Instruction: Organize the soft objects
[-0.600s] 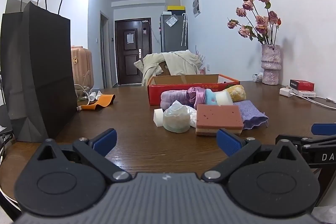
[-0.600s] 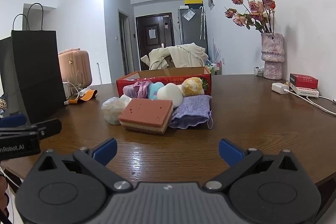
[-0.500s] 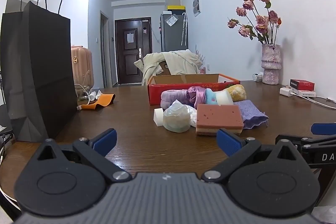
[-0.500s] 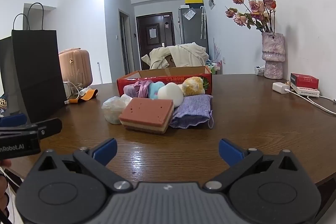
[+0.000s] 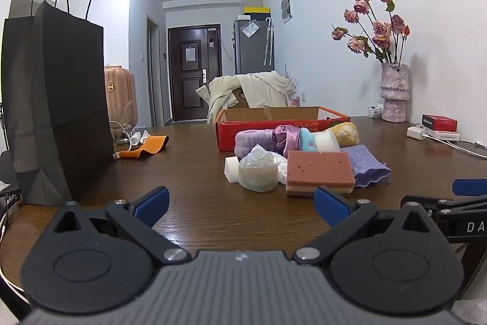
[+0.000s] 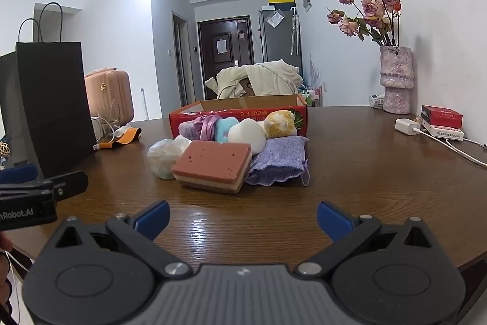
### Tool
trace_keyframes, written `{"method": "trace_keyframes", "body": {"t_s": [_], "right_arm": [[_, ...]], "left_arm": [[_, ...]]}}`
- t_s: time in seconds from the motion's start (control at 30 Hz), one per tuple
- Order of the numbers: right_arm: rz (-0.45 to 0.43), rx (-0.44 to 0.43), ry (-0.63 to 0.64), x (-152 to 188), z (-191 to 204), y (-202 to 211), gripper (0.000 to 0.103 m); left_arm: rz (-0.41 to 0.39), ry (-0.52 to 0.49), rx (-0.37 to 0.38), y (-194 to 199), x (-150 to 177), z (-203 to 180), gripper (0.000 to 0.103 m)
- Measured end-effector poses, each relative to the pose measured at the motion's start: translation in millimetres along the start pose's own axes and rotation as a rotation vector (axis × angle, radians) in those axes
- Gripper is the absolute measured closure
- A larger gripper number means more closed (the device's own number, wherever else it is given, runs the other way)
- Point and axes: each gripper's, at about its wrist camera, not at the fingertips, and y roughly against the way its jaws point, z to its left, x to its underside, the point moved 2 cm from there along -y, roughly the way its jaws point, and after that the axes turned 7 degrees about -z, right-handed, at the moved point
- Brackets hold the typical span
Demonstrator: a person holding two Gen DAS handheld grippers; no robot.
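Left wrist view: left gripper (image 5: 240, 201) fingers (image 5: 152, 201) spread wide, empty, above the worktop (image 5: 194, 169); soft objects, pink sponge (image 5: 320, 172) foremost, lie before the red box (image 5: 274, 124). Right wrist view: right gripper (image 6: 243, 213) equally wide; box interior hidden. Nothing has shifted since earlier.

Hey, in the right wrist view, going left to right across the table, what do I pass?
Black paper bag → orange strap → clear plastic bundle → pink sponge → purple cloth → white charger → red box.
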Motion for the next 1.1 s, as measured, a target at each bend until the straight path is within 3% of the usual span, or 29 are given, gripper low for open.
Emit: {"method": "trace_keyframes", "body": {"t_s": [1.1], "right_arm": [[0.01,0.002,0.001,2.5,0.7,-3.1,0.0]], "left_arm": [[-0.004,0.005,-0.005,-1.0,-1.5,3.3,0.0]]}}
